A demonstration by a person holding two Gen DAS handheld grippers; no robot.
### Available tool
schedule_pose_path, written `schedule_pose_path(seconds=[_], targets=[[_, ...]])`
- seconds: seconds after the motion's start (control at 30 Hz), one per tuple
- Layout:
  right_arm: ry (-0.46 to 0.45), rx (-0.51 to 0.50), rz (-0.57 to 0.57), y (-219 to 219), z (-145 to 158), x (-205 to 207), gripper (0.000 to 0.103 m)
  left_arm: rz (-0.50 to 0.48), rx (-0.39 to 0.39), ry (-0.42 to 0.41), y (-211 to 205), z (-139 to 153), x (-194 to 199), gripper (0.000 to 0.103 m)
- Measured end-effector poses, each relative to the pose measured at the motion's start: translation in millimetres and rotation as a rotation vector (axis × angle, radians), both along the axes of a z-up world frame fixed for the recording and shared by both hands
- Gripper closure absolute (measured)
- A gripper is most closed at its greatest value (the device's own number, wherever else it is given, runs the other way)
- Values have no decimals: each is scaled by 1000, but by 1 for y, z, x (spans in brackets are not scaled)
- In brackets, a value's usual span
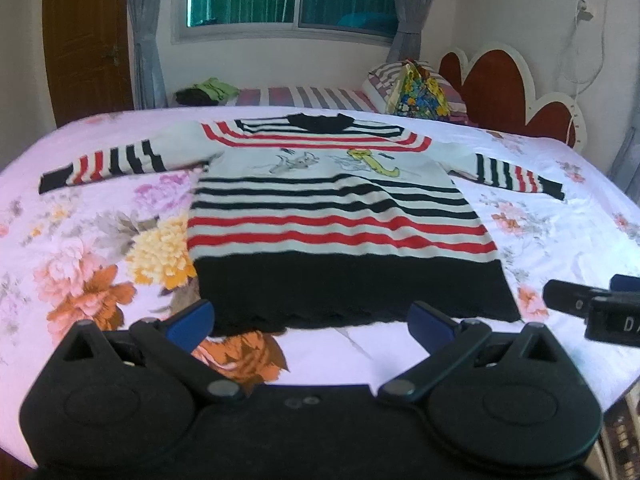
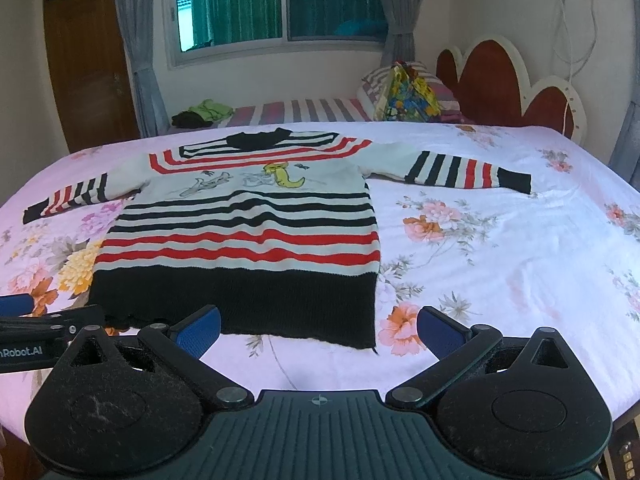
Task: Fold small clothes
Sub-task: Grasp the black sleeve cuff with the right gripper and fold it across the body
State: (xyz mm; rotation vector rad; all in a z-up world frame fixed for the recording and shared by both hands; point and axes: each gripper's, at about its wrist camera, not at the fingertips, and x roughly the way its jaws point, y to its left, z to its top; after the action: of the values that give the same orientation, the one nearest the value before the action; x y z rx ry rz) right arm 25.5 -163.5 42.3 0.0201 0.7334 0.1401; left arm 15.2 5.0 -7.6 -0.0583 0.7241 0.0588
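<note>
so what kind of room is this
Most likely a home bedroom. A sweater lies flat on a bed with a floral sheet, a scalloped headboard stands at its far right, and a curtained window is behind it.

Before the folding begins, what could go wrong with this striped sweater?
1. Both grippers, left and right, are open near the sweater's black hem; a shallow pinch may take only one knit layer.
2. A deep pinch could also catch the floral sheet.
3. The spread sleeves may drag and bunch.
</note>
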Motion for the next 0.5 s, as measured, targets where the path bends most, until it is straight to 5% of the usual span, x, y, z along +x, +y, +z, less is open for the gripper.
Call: schedule_pose_path(seconds=[0.27, 0.4, 0.5], targets=[[-76, 12, -87, -10, 13, 13, 0, -36, 90, -45, -10, 6, 21, 1], [74, 14, -83, -22, 2, 41, 0, -93, 134, -107, -20, 9, 32, 1], [12, -41, -160, -39, 5, 53, 0, -79, 114, -142, -19, 8, 46, 1]])
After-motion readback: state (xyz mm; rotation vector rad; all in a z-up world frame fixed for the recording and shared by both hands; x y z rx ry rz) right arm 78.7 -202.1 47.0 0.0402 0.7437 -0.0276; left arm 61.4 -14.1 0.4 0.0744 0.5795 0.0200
